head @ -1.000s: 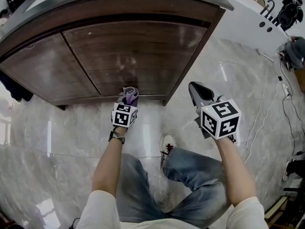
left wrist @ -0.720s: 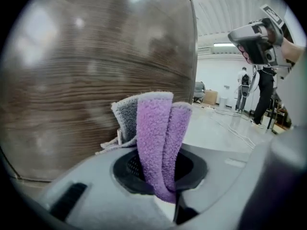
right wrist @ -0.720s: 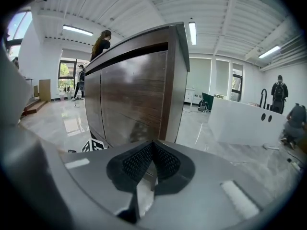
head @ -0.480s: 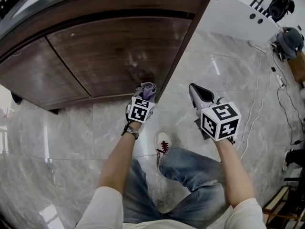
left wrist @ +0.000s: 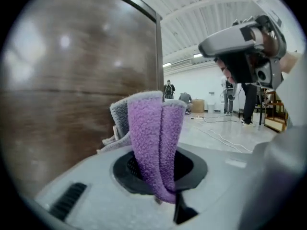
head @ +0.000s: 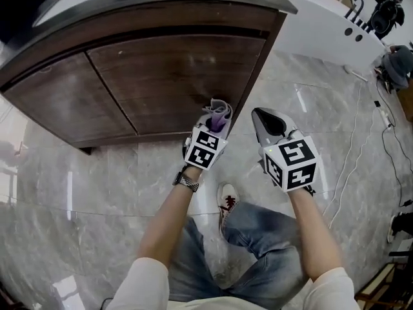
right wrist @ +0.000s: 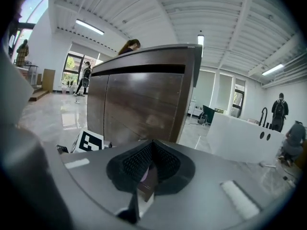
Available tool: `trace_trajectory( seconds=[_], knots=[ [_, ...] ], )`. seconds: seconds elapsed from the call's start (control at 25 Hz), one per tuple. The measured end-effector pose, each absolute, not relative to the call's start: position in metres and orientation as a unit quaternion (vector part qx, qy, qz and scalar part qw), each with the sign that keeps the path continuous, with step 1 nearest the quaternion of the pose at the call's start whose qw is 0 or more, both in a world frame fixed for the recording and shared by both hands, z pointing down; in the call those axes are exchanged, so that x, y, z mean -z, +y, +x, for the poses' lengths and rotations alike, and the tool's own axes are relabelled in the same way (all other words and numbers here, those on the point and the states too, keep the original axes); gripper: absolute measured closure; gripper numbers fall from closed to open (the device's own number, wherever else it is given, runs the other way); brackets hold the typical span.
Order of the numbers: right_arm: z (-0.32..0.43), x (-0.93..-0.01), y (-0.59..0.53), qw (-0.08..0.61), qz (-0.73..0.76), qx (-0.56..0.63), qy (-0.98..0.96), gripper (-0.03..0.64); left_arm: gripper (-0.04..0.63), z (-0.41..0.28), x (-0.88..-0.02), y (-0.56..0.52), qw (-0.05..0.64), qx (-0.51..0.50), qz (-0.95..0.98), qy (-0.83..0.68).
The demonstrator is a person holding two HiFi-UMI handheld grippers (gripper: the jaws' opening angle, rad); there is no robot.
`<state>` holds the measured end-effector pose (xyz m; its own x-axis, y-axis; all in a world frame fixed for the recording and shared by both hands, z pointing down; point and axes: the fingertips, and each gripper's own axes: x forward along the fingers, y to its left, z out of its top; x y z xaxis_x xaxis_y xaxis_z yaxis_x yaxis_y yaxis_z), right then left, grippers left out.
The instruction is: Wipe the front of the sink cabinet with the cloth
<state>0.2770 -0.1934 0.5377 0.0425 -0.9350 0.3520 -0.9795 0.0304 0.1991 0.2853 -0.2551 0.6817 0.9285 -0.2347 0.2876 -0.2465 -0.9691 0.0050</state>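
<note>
Step, as judged: wipe under way.
- Left gripper point(head: 215, 125): jaws clamped on the folded purple cloth point(head: 220, 111), which stands up from between them by the lower right edge of the sink cabinet front point(head: 174, 76); contact unclear.
- Right gripper point(head: 268, 126): jaws together, empty, held just beside.
- Next move: press the cloth flat and sweep the door panels.

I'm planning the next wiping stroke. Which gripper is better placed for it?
Left. The left gripper is shut on the purple cloth close to the cabinet front; the right gripper is shut, empty, beyond the cabinet's corner.
</note>
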Motion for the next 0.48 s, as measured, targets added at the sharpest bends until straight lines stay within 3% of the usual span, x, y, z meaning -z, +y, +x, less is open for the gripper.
trace_trajectory(
  seconds=[0.48],
  knots=[
    [0.157, -0.477, -0.266, 0.124, 0.615, -0.056, -0.777, 0.611, 0.545, 0.079, -0.579, -0.325, 0.012, -0.126, 0.965, -0.229]
  ],
)
